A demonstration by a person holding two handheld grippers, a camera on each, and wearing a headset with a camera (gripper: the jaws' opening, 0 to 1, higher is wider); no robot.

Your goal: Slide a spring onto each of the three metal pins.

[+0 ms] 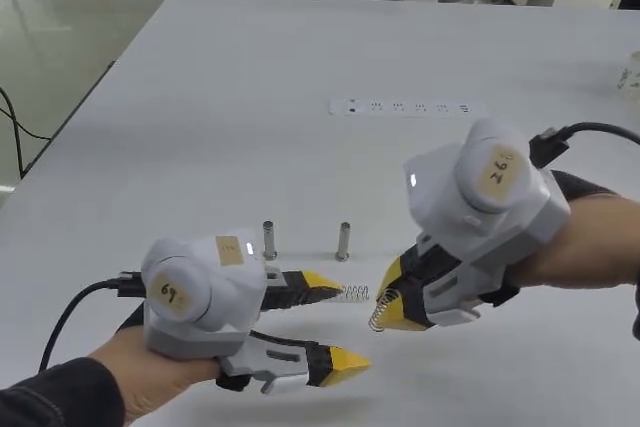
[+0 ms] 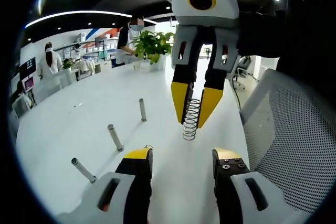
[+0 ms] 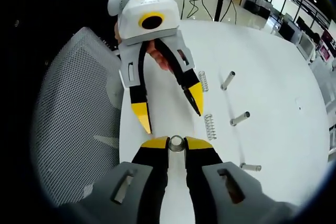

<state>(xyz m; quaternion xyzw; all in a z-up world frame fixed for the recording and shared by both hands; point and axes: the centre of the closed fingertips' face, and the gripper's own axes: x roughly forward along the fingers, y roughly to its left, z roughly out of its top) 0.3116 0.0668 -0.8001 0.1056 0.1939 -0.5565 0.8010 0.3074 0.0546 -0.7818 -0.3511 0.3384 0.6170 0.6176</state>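
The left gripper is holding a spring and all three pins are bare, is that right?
No, the right gripper holds the spring. The left gripper view shows it pinched there, with the left gripper open. All three pins are bare.

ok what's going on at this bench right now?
Spring-on-pin assembly, and it looks barely started. The right gripper is shut on one spring, held between its yellow tips. The left gripper is open and holds nothing. Three metal pins stand upright on the white table, all bare. Two more springs lie loose on the table beside the pins. No spring is on a pin yet.
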